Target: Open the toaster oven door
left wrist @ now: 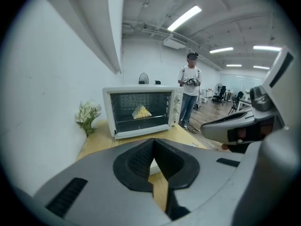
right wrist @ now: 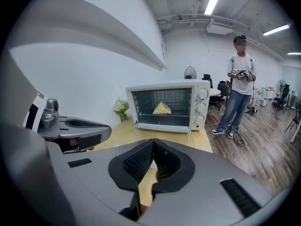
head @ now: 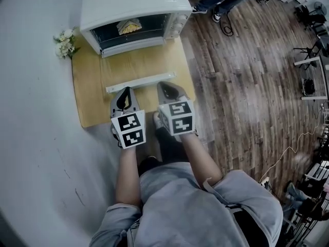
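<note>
The white toaster oven (head: 134,6) stands at the far end of a wooden table (head: 87,96). Its glass door lies folded down flat, and the door's white handle bar (head: 139,82) is at the near edge. A yellow wedge of food (head: 128,25) rests on the rack inside, and it also shows in the left gripper view (left wrist: 141,111) and the right gripper view (right wrist: 162,108). My left gripper (head: 125,94) and right gripper (head: 165,89) hover side by side just short of the handle. Both are shut and hold nothing.
A small bunch of white flowers (head: 65,42) sits left of the oven against the white wall. A person (right wrist: 237,93) stands on the wood floor beyond the table's right end. Office chairs and cables lie further right.
</note>
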